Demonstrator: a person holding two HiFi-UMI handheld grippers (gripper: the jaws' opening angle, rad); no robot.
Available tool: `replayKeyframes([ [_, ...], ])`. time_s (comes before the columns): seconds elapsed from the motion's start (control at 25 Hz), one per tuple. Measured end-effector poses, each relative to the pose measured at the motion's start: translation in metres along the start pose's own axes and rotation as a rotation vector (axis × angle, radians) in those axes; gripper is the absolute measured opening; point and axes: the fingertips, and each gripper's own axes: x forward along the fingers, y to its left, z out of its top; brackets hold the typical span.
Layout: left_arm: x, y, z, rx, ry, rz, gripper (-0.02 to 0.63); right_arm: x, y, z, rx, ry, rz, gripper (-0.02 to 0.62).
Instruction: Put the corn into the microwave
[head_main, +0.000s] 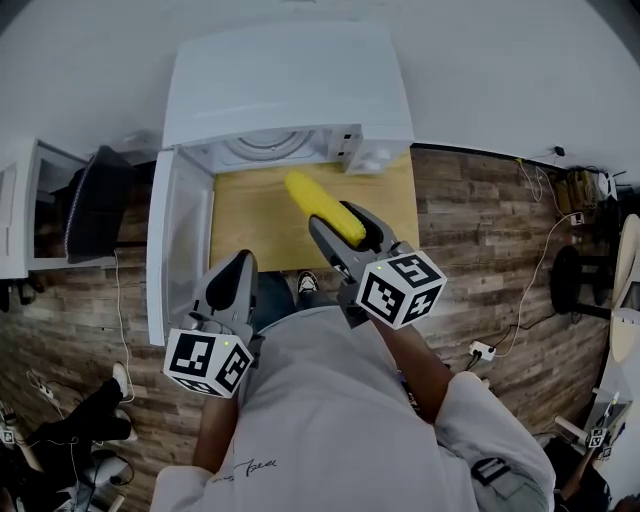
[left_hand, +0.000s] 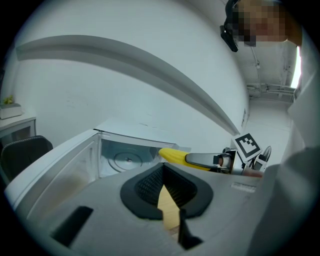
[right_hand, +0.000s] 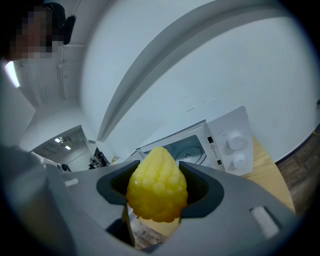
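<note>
In the head view, the white microwave (head_main: 290, 90) stands at the far end of the wooden worktop (head_main: 250, 225), with its door (head_main: 180, 240) swung wide to the left and the cavity open. The right gripper (head_main: 340, 225) holds the corn (head_main: 322, 205) over the worktop, just short of the opening, with the cob's free end aimed at the cavity. The left gripper (head_main: 236, 268) hangs lower, beside the open door.

In the left gripper view, the jaws are closed together with nothing between them; only a wedge of worktop shows past the pads. Ahead lie the cavity and its glass turntable (left_hand: 125, 157), with the corn (left_hand: 172, 155) reaching in from the right.

In the right gripper view, the jaws stand wide and clamp the cob (right_hand: 157, 185) on both flanks, its tip pointing at the camera. The control panel (right_hand: 235, 147) with its two knobs lies right of the opening.

The risks, as I judge them:
- The grip sits toward one end, so the long overhang could lever the cob loose if its tip knocks the frame or the panel edge.
- A line drifting right would cause that knock.
- If let go too high or near the sill, the round cob could roll off the turntable and back out onto the worktop.
</note>
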Motion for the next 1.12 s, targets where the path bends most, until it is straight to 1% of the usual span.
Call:
replayKeyframes([
  [0.76,0.009,0.018,-0.004,-0.024,0.035,0.006,-0.011,0.034,-0.015,-0.01,0.009,0.042,-0.029,0.259],
  [1.0,0.012,0.023,-0.002,-0.026,0.043,0.016,-0.011,0.049,-0.022,-0.014,0.038,0.058,-0.021,0.258],
  [1.12,0.01,0.026,-0.003,-0.029,0.045,0.026,-0.011,0.057,-0.023,-0.015,0.037,0.062,-0.021,0.259],
])
